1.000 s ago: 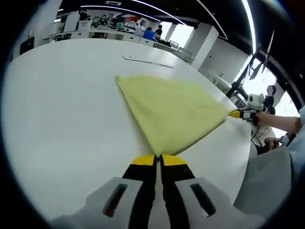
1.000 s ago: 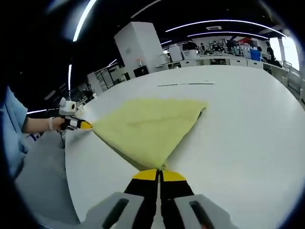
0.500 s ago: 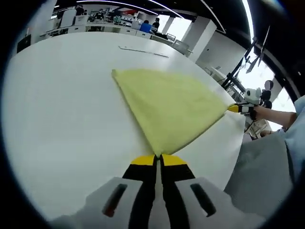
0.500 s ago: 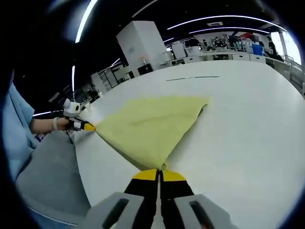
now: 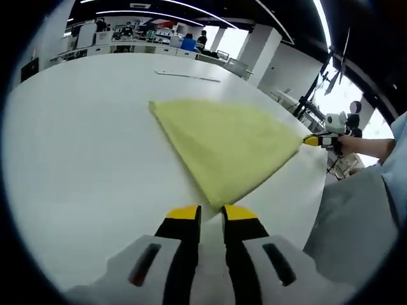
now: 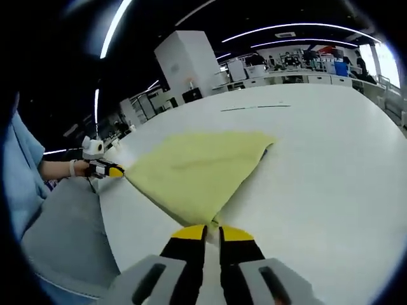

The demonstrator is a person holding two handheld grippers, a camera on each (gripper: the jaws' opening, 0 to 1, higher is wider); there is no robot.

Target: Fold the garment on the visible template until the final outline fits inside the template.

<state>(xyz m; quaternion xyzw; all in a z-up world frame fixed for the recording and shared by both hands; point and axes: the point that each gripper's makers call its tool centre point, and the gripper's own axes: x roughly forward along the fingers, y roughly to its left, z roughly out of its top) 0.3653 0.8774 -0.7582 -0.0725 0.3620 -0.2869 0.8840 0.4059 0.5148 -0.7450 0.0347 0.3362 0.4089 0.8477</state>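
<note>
The yellow folded cloth [image 5: 226, 145] lay flat as a triangle on the white surface [image 5: 82, 159], one corner just ahead of each of my grippers. My left gripper [image 5: 211, 215] sat low over the surface, its jaws a narrow gap apart and holding nothing, the cloth's tip just beyond them. My right gripper [image 6: 212, 231] pointed at the opposite corner, jaws likewise slightly parted and empty.
</note>
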